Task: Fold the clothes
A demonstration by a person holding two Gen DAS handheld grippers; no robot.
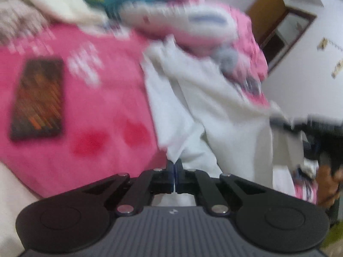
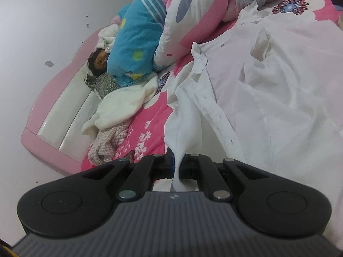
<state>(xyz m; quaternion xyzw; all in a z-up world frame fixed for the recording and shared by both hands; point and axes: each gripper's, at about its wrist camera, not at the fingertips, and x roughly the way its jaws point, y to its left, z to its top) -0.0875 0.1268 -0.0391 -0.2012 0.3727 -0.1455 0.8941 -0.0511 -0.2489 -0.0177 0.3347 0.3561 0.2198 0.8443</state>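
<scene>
**White shirt pinched at 2 points over a crowded pink bed**

The bed [image 2: 148, 132] under its pink flowered cover is cluttered. In the right wrist view, a blue quilt [image 2: 137, 49] lies at 11 o'clock with a person's head [image 2: 97, 62] showing at its far end. A pink-and-white quilt [image 2: 188, 23] sits at 12 o'clock, touching the shirt's collar end. A cream blanket [image 2: 126, 107] and a checked pink garment [image 2: 107, 143] lie at 9 o'clock beside the pink headboard [image 2: 53, 98]. In the blurred left wrist view, 1 dark rectangular object [image 1: 38, 98] lies flat on the cover at 9 o'clock, well apart from the shirt.

Counted: 2 quilts, 1 blanket, 1 checked garment, 1 white shirt [image 2: 268, 98].

The shirt is spread crumpled across the bed from 12 to 3 o'clock, button placket showing. The right tool [image 2: 176, 165] has its jaws pressed together on a twisted point of the shirt's fabric. The left tool [image 1: 174, 171] is likewise closed, nipping a shirt [image 1: 203, 117] edge.
</scene>
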